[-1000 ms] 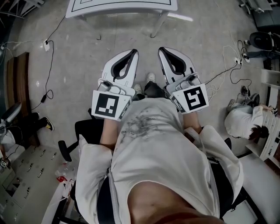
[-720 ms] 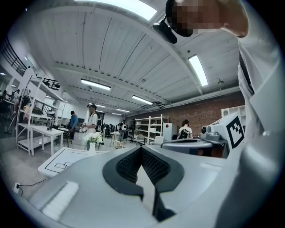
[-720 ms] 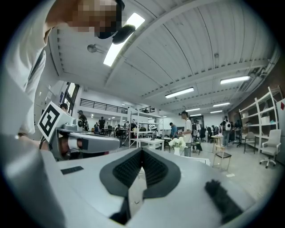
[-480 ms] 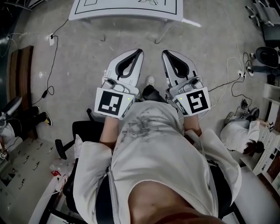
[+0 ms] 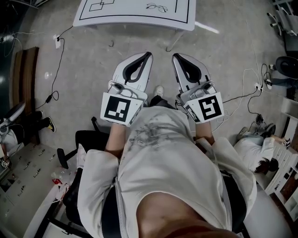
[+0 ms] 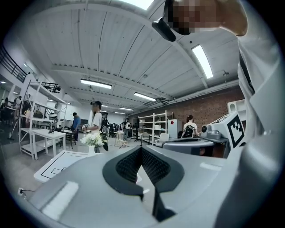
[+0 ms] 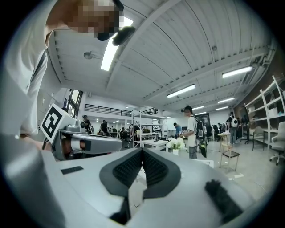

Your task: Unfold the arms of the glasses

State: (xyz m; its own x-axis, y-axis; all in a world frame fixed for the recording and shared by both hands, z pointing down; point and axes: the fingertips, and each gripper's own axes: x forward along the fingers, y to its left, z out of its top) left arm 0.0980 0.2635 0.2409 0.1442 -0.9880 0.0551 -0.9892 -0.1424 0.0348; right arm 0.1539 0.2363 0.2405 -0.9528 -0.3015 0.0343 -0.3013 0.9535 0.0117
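Observation:
A pair of thin-rimmed glasses (image 5: 157, 7) lies on the white table (image 5: 135, 18) at the top of the head view; they are too small to tell how the arms stand. My left gripper (image 5: 147, 55) and right gripper (image 5: 176, 56) are held side by side in front of the person's chest, well short of the table and above the floor. Both have their jaws closed together with nothing between them, as the left gripper view (image 6: 141, 149) and the right gripper view (image 7: 142, 150) show. The glasses do not appear in either gripper view.
The table carries a black-lined mat with a small rectangle (image 5: 98, 6). Cables (image 5: 56, 44) trail over the concrete floor. A vase of white flowers (image 6: 92, 141) stands ahead. Shelving (image 6: 153, 127) and several people fill the room. Another person (image 5: 253, 155) sits at the right.
The head view has tipped forward, so more of the table shows and the glasses have come into sight. Both grippers rose slightly a second ago and have stayed shut since.

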